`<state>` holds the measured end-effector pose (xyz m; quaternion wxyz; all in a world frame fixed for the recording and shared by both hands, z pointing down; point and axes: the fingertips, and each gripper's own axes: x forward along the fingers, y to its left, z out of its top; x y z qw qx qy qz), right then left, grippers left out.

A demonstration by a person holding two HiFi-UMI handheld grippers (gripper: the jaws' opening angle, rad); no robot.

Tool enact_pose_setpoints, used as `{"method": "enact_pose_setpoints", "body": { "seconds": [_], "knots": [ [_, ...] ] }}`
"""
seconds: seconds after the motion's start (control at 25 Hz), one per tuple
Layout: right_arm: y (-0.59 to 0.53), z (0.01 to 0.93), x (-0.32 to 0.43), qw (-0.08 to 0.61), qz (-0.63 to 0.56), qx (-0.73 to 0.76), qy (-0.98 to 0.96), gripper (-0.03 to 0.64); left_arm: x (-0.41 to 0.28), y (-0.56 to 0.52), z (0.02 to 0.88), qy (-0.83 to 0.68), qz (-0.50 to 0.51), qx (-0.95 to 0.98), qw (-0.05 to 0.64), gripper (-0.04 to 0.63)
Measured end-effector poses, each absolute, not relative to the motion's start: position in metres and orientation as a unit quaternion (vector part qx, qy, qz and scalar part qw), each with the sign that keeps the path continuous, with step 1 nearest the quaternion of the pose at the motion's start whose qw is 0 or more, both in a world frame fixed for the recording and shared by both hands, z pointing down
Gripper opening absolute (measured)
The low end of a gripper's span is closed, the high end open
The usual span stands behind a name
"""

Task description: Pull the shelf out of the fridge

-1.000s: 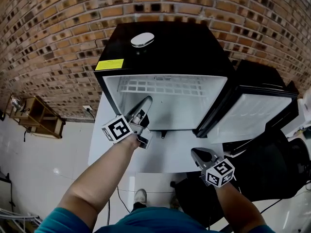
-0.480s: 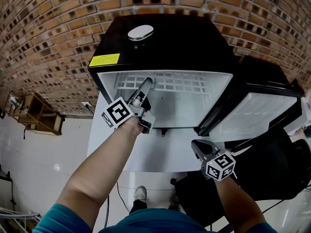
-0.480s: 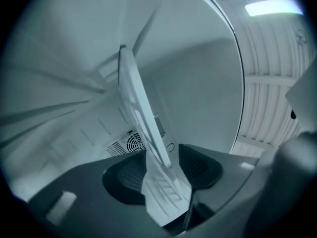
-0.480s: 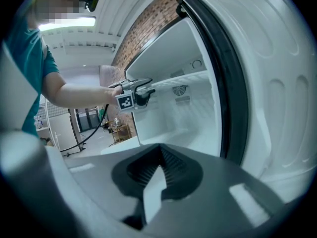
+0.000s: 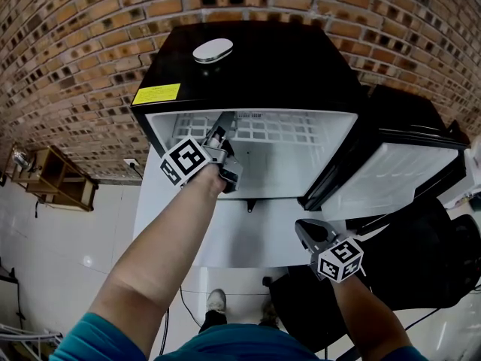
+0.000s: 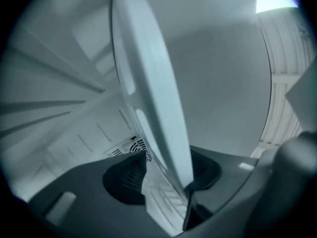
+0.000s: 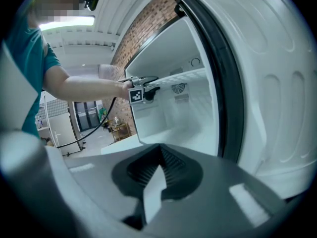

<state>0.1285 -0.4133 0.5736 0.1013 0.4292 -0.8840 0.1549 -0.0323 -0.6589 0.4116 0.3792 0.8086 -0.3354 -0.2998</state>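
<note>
Shelf (image 5: 289, 130) sits high in the open fridge (image 5: 248, 66), seated in its slots. Its long axis runs left-right across the cavity and its front edge faces the near side. Left gripper (image 5: 225, 120) reaches in from the near side at the left part of that front edge, pointing far and slightly up. It is rolled so one jaw sits above the shelf and one below. In the left gripper view the shelf edge runs straight through the gap. The jaws stand wide apart; they have just been opening and then easing in a little. The edge looks to touch one jaw only, with no firm pinch from both pads visible, so it reads as straddling, not gripping. Right gripper (image 5: 308, 233) hangs low at the near right, over the white worktop (image 5: 248, 239) by the open door (image 5: 398, 179). It is well apart from the shelf, jaws look together, nothing between them. Left hand is clearly the nearer one. Judgement: pull direction is straight toward the near side, across the shelf's long axis. The grip is off-centre to the left, so the shelf may skew and bind on the right rail.
</note>
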Motion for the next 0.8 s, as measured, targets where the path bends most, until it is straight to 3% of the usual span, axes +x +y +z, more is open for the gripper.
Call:
{"method": "enact_pose_setpoints", "body": {
  "seconds": [0.24,0.48,0.8],
  "knots": [
    [-0.409,0.576,0.133,0.104,0.157,0.431,-0.883,0.003,-0.033,-0.66,0.41,-0.35,-0.297,0.809,0.367,0.127],
    [-0.407,0.577,0.136,0.103,0.159,0.433,-0.882,0.003,-0.035,-0.661,0.414,-0.368,-0.302,0.785,0.397,0.06],
    [-0.401,0.575,0.136,0.103,0.156,0.431,-0.883,0.003,-0.038,-0.652,0.416,-0.373,-0.317,0.763,0.423,0.038]
  ]
}}
